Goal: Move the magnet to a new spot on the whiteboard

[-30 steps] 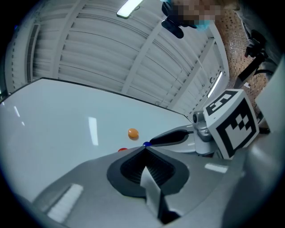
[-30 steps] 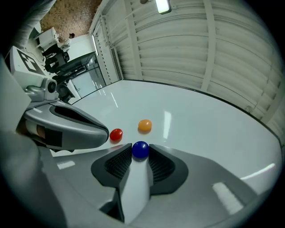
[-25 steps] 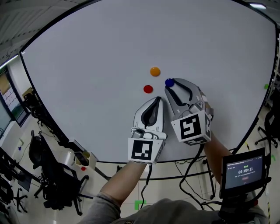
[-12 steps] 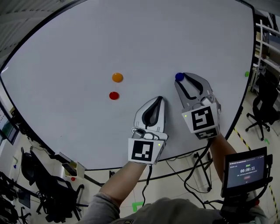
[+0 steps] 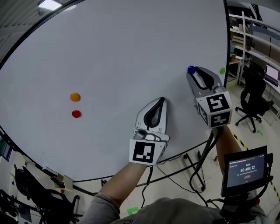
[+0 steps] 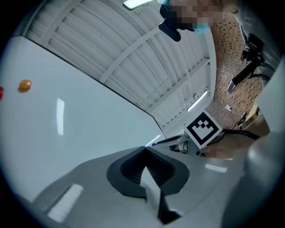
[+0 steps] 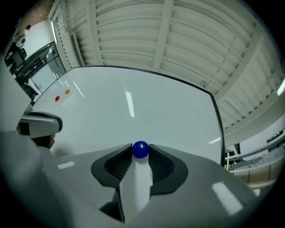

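Head view gives you a large white whiteboard (image 5: 109, 52) with a thin black rim filling most of the scene, bare apart from three small round magnets. An orange magnet (image 5: 75, 96) sits just above a red magnet (image 5: 76, 114) toward the board's left edge. Beyond the right edge the room shows shelves (image 5: 250, 30) and a black office chair (image 5: 252, 99) on a pale floor, another chair (image 5: 30, 192) stands below the board's lower left corner, and a ceiling light (image 5: 49, 4) glows above the top edge. A small screen (image 5: 244, 169) hangs at your right side. Your right gripper (image 5: 194, 73) has its fingers clamped on the blue magnet (image 7: 140, 149), pinched at the very tips, close to the board's right edge and well apart from the other two magnets; whether it touches the board you cannot tell. A small green dot (image 5: 222, 70) sits at that same edge just beside it. Your left gripper (image 5: 162, 100) points at the board nearer the bottom edge, its fingers pressed together with nothing between them. Compared with a second ago, the blue magnet, then right beside the red and orange ones, has been carried off toward the right edge in that same grip, and your left gripper has drifted along with it, away from the pair.
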`<move>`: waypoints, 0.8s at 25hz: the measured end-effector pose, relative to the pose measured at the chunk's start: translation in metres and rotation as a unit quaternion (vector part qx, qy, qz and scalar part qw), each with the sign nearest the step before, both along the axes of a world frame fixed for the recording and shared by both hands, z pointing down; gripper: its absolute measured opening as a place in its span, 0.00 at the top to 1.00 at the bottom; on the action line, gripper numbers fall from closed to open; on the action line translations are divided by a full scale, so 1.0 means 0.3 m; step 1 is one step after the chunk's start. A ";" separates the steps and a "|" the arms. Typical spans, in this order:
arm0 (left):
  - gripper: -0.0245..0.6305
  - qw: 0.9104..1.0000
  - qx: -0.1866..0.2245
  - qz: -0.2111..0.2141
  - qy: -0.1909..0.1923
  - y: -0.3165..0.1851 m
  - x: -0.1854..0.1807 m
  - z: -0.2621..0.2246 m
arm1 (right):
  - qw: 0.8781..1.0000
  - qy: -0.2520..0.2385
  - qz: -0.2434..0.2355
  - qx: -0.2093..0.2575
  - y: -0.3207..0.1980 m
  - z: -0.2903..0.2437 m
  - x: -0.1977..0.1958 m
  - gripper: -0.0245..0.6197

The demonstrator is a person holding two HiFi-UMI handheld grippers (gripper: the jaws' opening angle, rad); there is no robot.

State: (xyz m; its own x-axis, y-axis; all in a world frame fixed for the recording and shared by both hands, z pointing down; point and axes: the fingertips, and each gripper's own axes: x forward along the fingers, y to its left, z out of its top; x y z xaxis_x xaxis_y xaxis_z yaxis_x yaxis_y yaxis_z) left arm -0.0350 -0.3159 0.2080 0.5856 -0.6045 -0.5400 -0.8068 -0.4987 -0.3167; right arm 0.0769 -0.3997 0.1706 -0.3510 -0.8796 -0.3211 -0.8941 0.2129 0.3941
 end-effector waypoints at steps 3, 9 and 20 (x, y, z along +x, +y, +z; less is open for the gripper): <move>0.97 1.000 0.001 0.011 0.002 -0.012 0.029 0.019 | 1.000 -0.021 0.004 -0.013 -0.025 0.021 0.059 0.77; 0.96 1.000 0.005 0.026 -0.009 -0.105 0.469 -0.035 | 0.999 -0.046 0.016 -0.021 -0.140 -0.049 0.532 0.77; 0.96 0.999 0.006 0.042 -0.011 -0.108 0.551 -0.036 | 0.996 -0.077 0.009 -0.032 -0.148 -0.100 0.644 0.77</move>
